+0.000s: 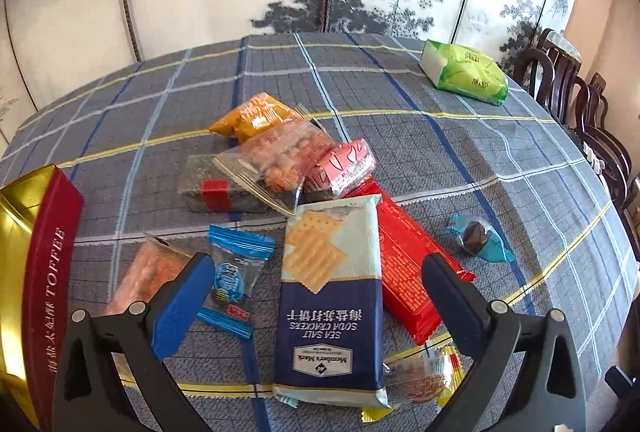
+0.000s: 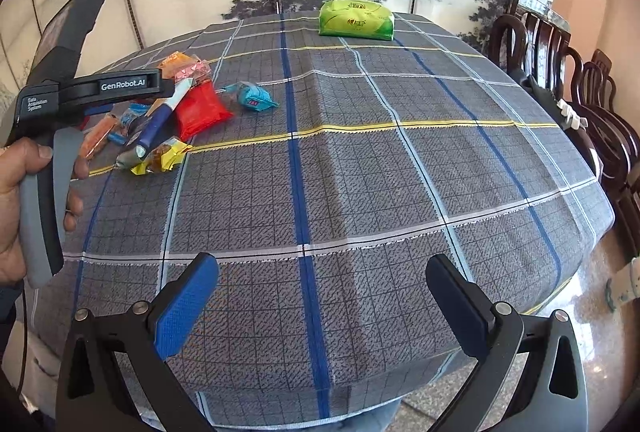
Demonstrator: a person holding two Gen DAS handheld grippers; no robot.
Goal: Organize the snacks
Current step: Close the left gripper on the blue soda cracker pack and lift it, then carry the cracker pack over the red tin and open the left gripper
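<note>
Task looked barely begun: left tool point(image 1: 316, 296) hovered with jaws apart above the soda cracker pack point(image 1: 330, 306) in the unsorted snack pile point(image 2: 160, 119) beside the toffee tin point(image 1: 36, 272), right tool point(image 2: 322, 296) spread wide, empty over bare table point(image 2: 400, 191).

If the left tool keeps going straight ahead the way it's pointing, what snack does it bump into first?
Probably the sea salt soda crackers pack. It lies right between the open left tool's fingers, nearest along its line. Depth is hard to judge, but nothing shows in front of it.
</note>
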